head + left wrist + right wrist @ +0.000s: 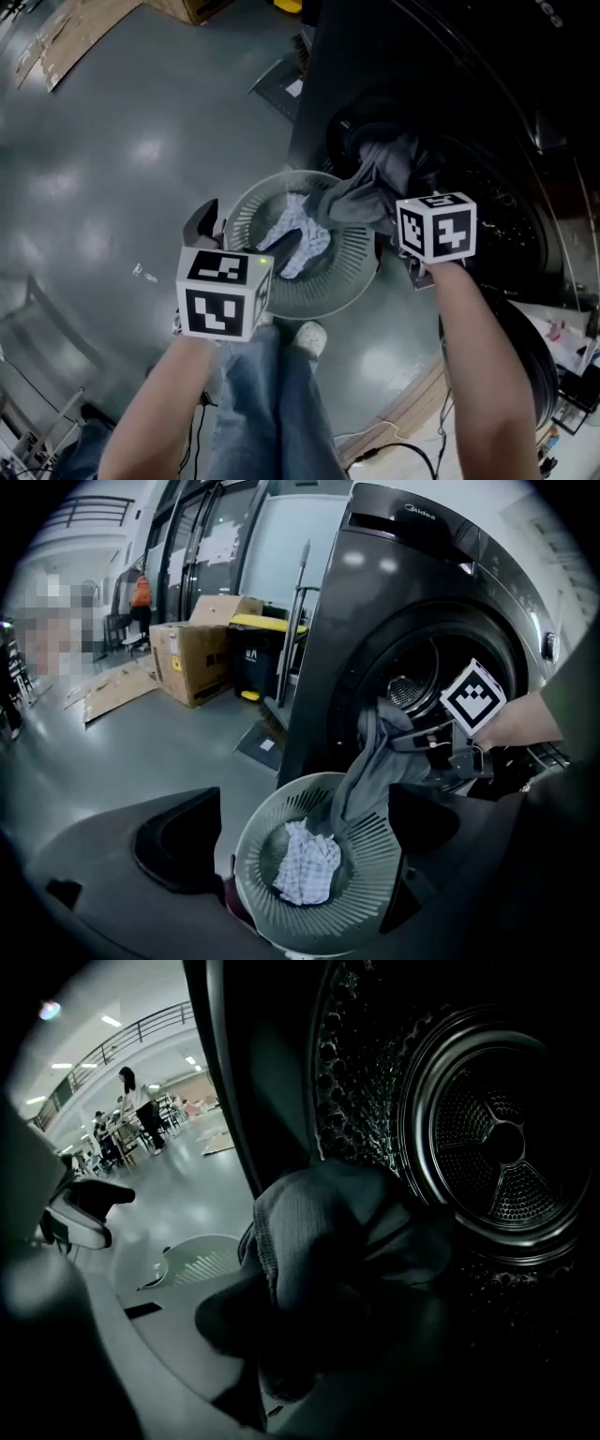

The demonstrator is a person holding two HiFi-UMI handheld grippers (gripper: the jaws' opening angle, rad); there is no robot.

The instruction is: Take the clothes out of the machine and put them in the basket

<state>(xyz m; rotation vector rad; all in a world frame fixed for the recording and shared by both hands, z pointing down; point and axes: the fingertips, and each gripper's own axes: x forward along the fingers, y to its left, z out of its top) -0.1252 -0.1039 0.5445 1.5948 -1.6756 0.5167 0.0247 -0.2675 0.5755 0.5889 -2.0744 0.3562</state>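
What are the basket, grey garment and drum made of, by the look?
Basket: pale moulded plastic, matte; slotted walls. Grey garment: soft knit fabric, maybe cotton; fine ribs, limp drape. Drum: perforated metal, likely stainless steel; glossy highlights.

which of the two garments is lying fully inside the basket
The white checked cloth, loose on the basket's floor. The grey garment only trails over the rim, its other end clamped in the right gripper.

The basket stands on the floor just before the machine, with 1 cloth lying in it. A garment hangs from the machine's opening over the basket's rim, reaching inside.
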